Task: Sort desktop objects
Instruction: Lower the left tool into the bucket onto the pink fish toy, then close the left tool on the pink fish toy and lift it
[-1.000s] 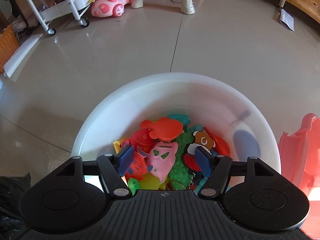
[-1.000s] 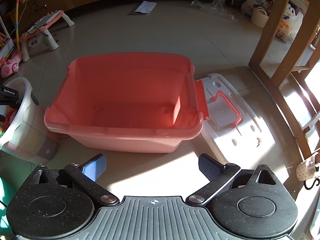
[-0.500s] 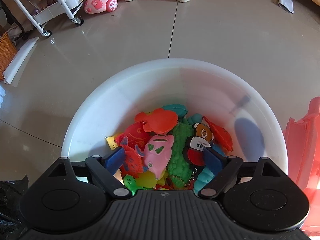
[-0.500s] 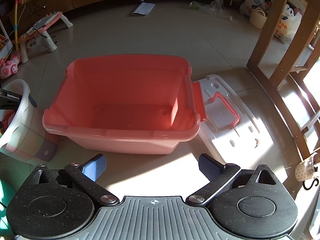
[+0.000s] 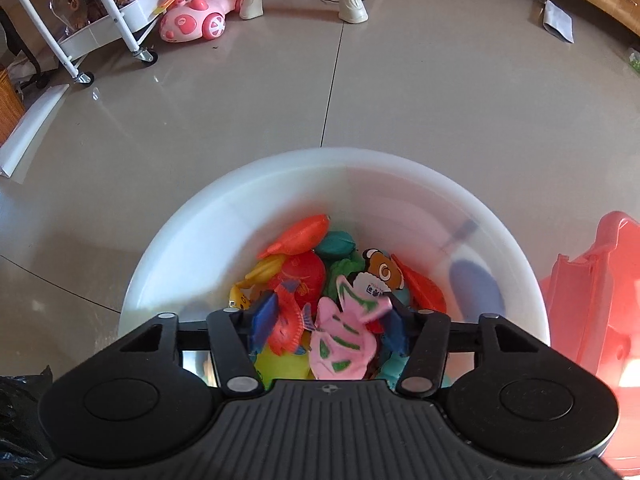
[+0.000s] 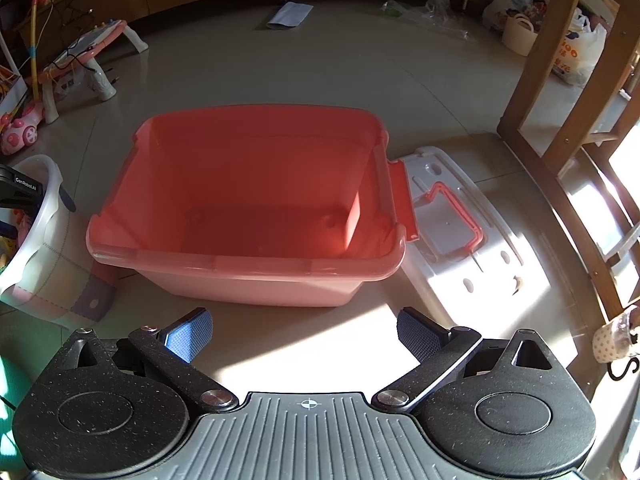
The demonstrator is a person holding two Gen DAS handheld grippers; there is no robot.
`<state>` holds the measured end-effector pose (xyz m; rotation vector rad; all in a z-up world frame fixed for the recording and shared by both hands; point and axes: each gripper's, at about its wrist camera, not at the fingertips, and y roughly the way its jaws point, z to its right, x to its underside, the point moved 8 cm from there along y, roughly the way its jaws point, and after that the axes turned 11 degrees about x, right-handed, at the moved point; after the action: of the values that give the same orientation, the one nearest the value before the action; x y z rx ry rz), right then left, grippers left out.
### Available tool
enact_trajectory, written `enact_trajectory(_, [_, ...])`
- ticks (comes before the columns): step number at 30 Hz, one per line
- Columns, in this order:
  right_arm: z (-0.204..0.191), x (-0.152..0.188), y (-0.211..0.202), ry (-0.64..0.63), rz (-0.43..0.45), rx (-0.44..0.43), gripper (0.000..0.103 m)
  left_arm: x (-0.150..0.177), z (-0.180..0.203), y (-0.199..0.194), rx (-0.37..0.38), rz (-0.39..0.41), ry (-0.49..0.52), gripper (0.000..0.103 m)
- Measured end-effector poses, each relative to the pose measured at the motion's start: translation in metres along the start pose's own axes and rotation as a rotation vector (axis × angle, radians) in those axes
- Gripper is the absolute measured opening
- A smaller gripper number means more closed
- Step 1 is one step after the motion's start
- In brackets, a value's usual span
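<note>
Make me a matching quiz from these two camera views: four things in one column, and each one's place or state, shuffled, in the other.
Things:
1. pink fish toy
2. red bin
3. white lid
4. right gripper

States:
A. flat on the floor
B. open, nothing between its fingers
C. nothing inside
D. between the left gripper's fingers

Pairs: 1-D, 2-C, 3-A, 4-B

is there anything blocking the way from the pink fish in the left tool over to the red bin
Nothing visible does. The left tool holds the pink fish above the white basin; the red bin sits open and empty, its lid lying beside it.
</note>
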<state>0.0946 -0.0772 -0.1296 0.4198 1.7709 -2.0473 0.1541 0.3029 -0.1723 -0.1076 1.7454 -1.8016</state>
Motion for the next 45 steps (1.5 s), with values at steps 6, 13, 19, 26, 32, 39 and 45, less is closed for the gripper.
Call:
enact_trajectory(6, [0.0, -0.001, -0.003, 0.001, 0.007, -0.003, 0.098, -0.001, 0.003, -0.004, 0.09, -0.009, -0.05, 0.011])
enact_trajectory(13, [0.004, -0.002, -0.004, 0.012, 0.011, -0.003, 0.098, 0.003, 0.002, -0.005, 0.103, -0.017, -0.052, 0.01])
enact_trajectory(19, [0.004, -0.003, -0.006, 0.01, 0.018, -0.006, 0.098, 0.005, 0.001, -0.01, 0.091, -0.001, -0.045, 0.004])
enact_trajectory(26, [0.005, -0.005, -0.009, 0.018, 0.025, -0.012, 0.098, 0.008, 0.002, -0.019, 0.066, 0.012, -0.011, 0.003])
enact_trajectory(32, [0.005, -0.006, -0.012, 0.021, 0.032, -0.015, 0.098, 0.015, 0.001, -0.015, 0.084, -0.077, -0.074, 0.01])
enact_trajectory(39, [0.007, -0.006, -0.01, 0.026, 0.029, -0.007, 0.098, 0.021, -0.01, -0.006, 0.047, -0.122, -0.122, 0.03])
enact_trajectory(45, [0.001, -0.005, -0.01, 0.01, 0.03, -0.011, 0.098, 0.023, -0.018, -0.001, 0.026, -0.149, -0.13, 0.034])
